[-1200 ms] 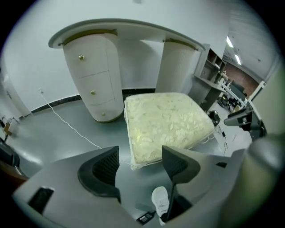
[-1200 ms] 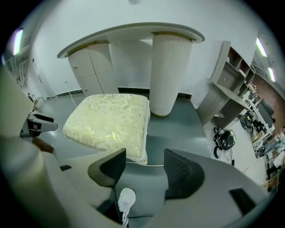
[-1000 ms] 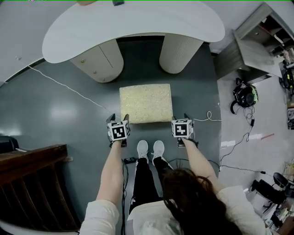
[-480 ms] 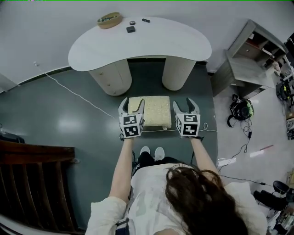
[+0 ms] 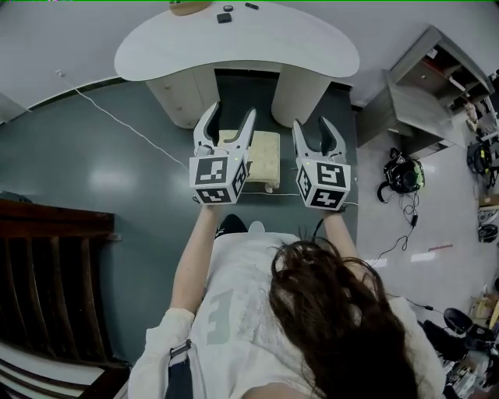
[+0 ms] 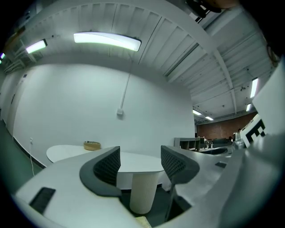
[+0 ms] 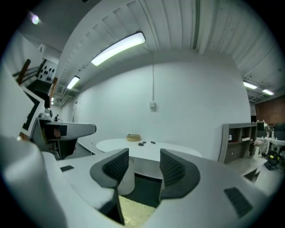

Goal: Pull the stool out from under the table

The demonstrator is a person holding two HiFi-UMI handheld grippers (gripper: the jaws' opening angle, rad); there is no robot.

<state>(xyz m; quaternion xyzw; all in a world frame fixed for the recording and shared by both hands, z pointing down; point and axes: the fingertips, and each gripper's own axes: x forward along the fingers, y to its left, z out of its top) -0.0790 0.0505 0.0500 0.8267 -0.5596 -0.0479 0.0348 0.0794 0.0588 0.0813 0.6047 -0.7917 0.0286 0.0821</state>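
A shallow bowl (image 7: pixel 133 137) sits at the far edge of the white tabletop (image 5: pixel 234 47), at about 11 o'clock, and what it holds is too small to tell. Two small dark items (image 5: pixel 224 15) lie just beside it toward 1 o'clock. At 2 o'clock an open shelf unit (image 5: pixel 421 86) stands against the wall, its compartments too dim to read. The stool (image 5: pixel 265 156), pale and speckled on top, stands on the dark floor (image 5: pixel 117 179) at 6 o'clock of the tabletop. It is out past the near edge and just in front of the gap between the two pedestals (image 5: pixel 300 93). Both grippers hang above it, apart from it and pointing toward the tabletop. The left gripper (image 5: pixel 231 111) has its fingers (image 6: pixel 107 167) spread wide with nothing between them. The right gripper (image 5: pixel 312 125) has fingers that have just been closing a little yet are wide apart, also with nothing between them. Toward 9 o'clock the floor lies open, crossed only by a thin white cable (image 5: pixel 125 121) running from the wall toward the stool. Toward 3 o'clock the room is tighter, with a headset (image 5: pixel 404 173) and loose cords on the pale floor near the shelf unit.
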